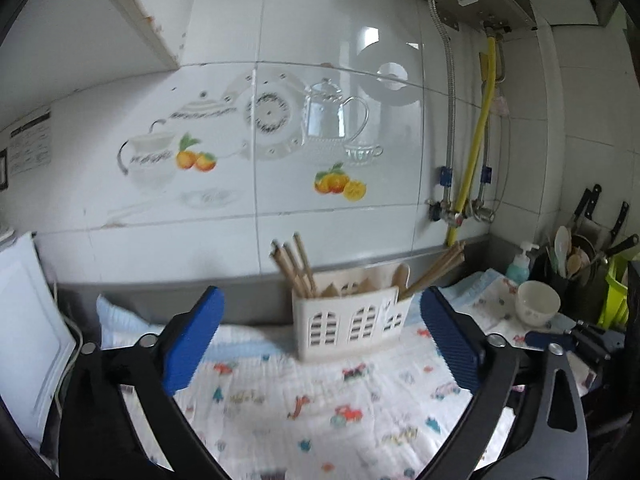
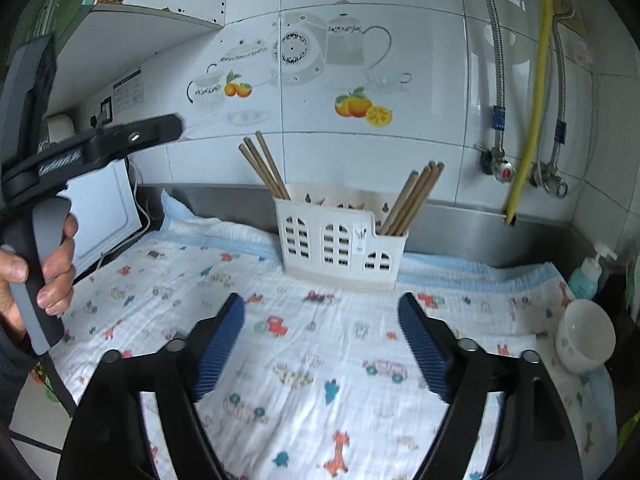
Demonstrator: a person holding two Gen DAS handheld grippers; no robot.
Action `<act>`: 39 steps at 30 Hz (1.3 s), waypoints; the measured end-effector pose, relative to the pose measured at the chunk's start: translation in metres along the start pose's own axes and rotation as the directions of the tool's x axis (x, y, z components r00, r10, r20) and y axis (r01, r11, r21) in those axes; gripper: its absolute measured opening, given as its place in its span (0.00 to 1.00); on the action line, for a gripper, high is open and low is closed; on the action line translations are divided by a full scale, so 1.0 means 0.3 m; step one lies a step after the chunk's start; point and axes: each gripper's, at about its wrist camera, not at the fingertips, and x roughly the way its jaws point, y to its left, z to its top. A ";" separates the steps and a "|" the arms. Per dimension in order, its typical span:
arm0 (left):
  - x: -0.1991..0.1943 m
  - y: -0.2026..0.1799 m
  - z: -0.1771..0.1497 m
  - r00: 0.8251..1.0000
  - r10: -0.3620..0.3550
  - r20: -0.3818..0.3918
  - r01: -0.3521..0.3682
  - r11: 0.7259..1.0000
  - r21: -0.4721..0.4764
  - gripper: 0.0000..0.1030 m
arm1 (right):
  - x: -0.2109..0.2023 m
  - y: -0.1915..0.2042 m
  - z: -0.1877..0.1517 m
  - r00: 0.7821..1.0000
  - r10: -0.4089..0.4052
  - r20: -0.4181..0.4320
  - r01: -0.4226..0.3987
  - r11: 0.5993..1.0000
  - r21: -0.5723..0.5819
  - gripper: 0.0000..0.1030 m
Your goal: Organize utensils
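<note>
A white plastic utensil holder point(image 1: 348, 322) stands on the printed cloth against the wall; it also shows in the right wrist view point(image 2: 340, 246). Wooden chopsticks lean out of its left end point(image 2: 266, 170) and its right end point(image 2: 412, 200). In the left wrist view a wooden spoon point(image 1: 400, 276) also stands in it. My left gripper point(image 1: 320, 320) is open and empty, just in front of the holder. My right gripper point(image 2: 322, 324) is open and empty, above the cloth a little before the holder. The left gripper's body point(image 2: 100, 144) and the hand on it show at the left of the right wrist view.
A white bowl point(image 2: 586, 336) sits at the cloth's right edge, a soap bottle point(image 2: 588, 276) behind it. Knives and a dark crock of spoons point(image 1: 576, 268) stand at far right. A white board point(image 2: 102, 216) leans at the left. Pipes and valves point(image 2: 520, 168) run down the wall.
</note>
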 end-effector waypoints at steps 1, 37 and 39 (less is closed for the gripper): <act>-0.014 0.008 -0.022 1.000 0.000 -0.012 0.000 1.000 -0.013 0.95 | -0.005 0.000 -0.009 1.000 0.001 -0.001 -0.001 1.000 0.006 0.79; -0.202 0.032 -0.343 0.984 0.087 -0.158 -0.098 0.993 -0.065 0.95 | -0.047 0.024 -0.195 0.997 -0.061 -0.056 0.063 0.997 0.050 0.89; -0.204 0.032 -0.353 0.983 0.090 -0.162 -0.102 0.993 -0.065 0.95 | -0.047 0.022 -0.198 0.997 -0.061 -0.056 0.064 0.997 0.053 0.89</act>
